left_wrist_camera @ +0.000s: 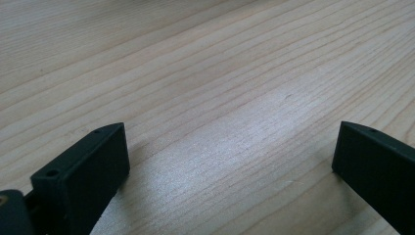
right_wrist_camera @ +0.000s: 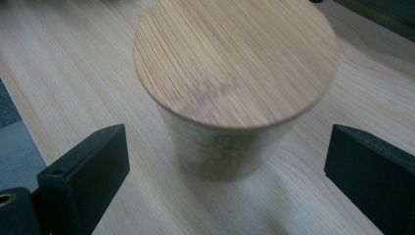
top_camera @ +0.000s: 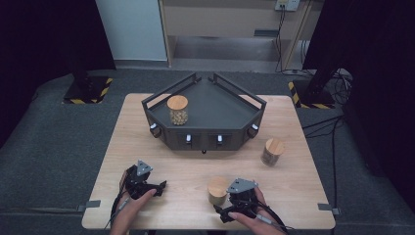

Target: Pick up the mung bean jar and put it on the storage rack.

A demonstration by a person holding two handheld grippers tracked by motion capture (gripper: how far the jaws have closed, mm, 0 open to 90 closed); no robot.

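Right gripper [right_wrist_camera: 225, 161] fingers apart, either side of the near jar [right_wrist_camera: 235, 93]; left gripper [left_wrist_camera: 230, 161] fingers apart over bare table [left_wrist_camera: 205, 73].

Blurred jar [right_wrist_camera: 230, 93] (contents unclear), lid cut off at top edge

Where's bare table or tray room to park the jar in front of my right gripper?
Free: the dark five-sided tray's floor right of the wooden-lidded glass jar standing in it; the light wooden table's left strip; the middle between tray and grippers. Tighter: the right edge around the second lidded jar, and the near edge, where the near jar sits beside the right gripper.
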